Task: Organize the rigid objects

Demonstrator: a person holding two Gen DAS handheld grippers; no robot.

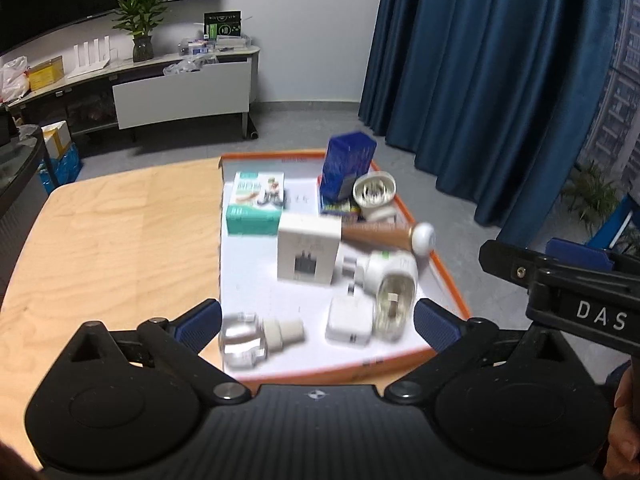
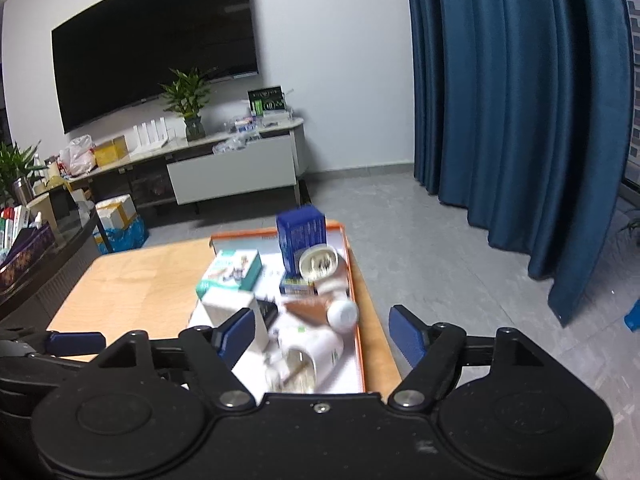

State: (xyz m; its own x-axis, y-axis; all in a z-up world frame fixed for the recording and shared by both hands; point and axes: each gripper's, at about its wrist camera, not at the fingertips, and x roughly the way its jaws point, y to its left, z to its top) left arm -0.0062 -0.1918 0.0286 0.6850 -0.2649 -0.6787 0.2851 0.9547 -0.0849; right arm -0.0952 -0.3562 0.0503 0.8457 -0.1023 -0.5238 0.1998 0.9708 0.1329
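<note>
Both the left gripper [image 1: 318, 320] and right gripper [image 2: 322, 338] hang with fingers spread wide, empty, above the orange-rimmed tray [image 1: 450, 280] on the wooden table [image 1: 112, 232], where chargers, boxes and a blue carton [image 1: 350, 166] crowd together.

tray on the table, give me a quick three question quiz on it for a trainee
1. True or false: the blue box stands upright at the far end of the tray.
2. Which sits nearest the tray's near edge? A) teal box B) white charger C) blue box
3. Fill in: the jaws of the left gripper are ____, holding nothing.

Key: 1 true; 2 B; 3 open
</note>
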